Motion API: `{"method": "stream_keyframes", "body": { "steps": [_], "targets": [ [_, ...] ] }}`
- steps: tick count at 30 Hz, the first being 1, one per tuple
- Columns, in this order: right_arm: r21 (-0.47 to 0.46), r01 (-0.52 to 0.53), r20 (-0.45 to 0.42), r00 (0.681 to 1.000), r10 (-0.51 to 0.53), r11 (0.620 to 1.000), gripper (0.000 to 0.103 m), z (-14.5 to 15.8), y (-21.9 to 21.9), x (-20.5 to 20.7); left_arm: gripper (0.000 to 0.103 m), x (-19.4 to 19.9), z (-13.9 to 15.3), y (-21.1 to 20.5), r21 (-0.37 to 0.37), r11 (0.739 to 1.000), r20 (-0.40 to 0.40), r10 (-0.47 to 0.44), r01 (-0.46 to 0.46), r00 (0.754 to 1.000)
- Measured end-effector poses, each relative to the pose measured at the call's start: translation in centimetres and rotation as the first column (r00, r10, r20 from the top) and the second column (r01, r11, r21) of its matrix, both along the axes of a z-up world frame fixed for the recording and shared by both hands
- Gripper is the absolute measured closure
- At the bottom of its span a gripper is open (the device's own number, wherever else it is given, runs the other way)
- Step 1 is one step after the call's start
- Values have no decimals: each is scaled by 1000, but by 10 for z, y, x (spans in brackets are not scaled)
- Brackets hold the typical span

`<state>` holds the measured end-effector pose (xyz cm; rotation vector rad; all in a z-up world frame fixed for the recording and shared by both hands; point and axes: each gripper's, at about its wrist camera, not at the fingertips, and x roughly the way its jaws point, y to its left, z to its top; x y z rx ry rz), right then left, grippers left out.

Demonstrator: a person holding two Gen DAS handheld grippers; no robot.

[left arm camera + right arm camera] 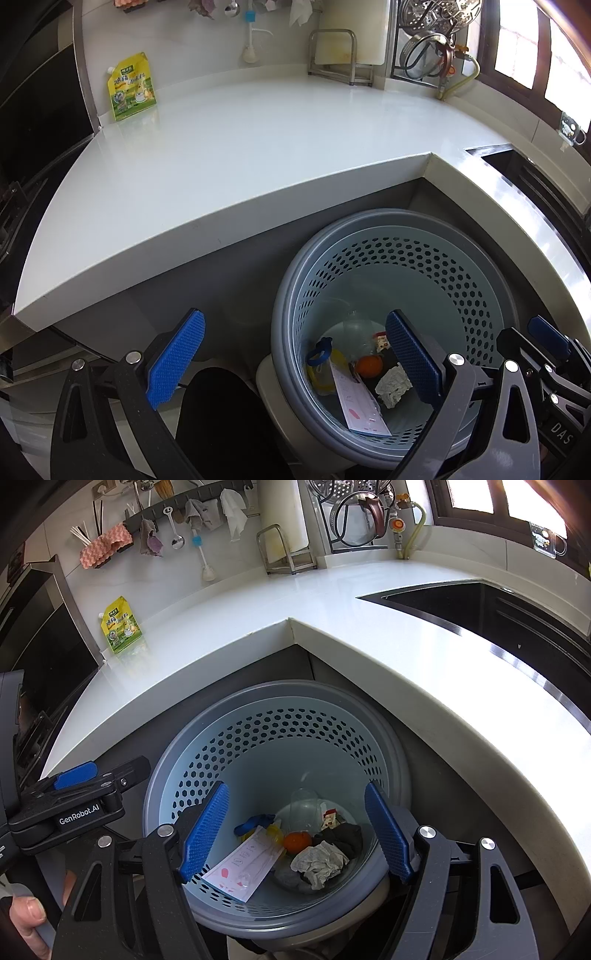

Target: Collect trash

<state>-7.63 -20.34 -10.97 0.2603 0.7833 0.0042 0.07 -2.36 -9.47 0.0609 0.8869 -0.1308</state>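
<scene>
A white L-shaped kitchen countertop wraps an inner corner, a dark sink set into its right arm and a yellow-green spouted pouch standing at its far left against the wall. Below the corner sits a round grey perforated plastic bin. On its bottom lie a white printed paper sleeve, a dark cloth, a crumpled white paper wad, a clear plastic cup and an orange fruit. The right gripper hangs over the bin's near rim, jaws wide and empty, the trash beneath. The left gripper, also spread wide and empty, hangs just left of it.
</scene>
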Motion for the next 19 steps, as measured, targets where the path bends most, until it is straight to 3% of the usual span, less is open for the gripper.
{"method": "stream_keyframes", "body": {
  "steps": [19],
  "targets": [
    [-2,-7,-5,1000,7,1000,30,0,1,2,6,1,-1,-2,-10,1000,-16,-5,5,1000]
  ]
}}
